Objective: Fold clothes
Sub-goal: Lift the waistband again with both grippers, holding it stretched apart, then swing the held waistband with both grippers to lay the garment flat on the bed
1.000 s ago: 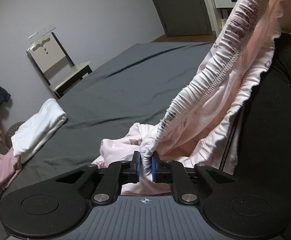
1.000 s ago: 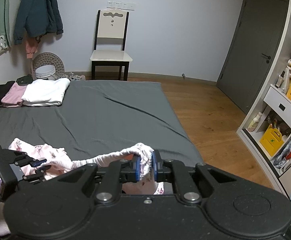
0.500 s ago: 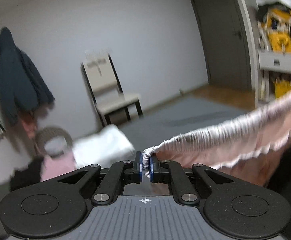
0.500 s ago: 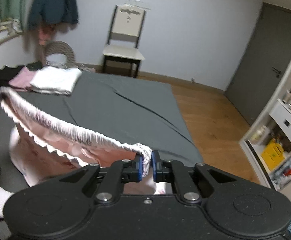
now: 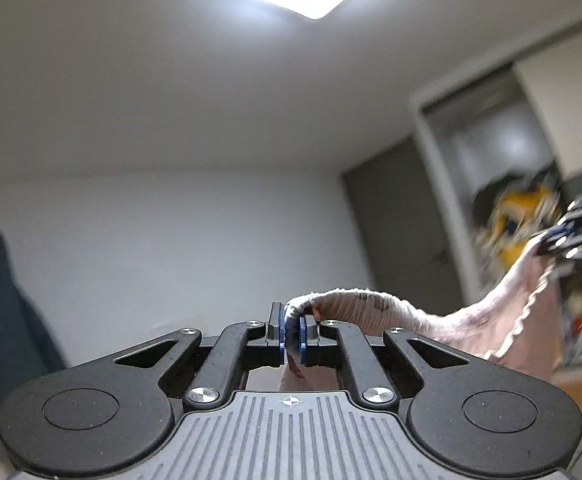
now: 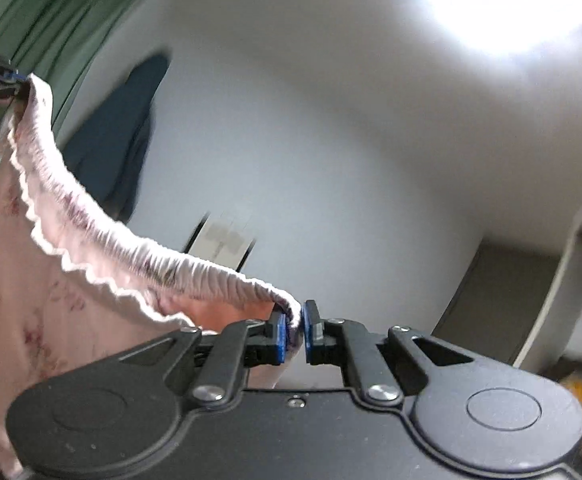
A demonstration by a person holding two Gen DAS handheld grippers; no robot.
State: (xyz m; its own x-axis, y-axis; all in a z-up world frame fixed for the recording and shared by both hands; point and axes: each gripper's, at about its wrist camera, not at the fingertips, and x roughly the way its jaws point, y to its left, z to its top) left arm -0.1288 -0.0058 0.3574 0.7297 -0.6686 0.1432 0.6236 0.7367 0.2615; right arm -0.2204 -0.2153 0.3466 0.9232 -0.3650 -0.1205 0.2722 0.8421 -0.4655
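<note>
Now raised | left gripper point(image 5: 290, 336), right gripper point(image 6: 293, 332) clamp pink garment point(image 6: 103, 248) waistband | bed gone.

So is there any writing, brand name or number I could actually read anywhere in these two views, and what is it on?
None can be read in full.
Left gripper: small white lettering on its black side at the edge of the right wrist view, too small and cut off to read.
Left gripper body: only a crosshair mark, no words.
Pink garment: a blurred print, no legible text.
Yellow item on the shelf: too blurred.
</note>
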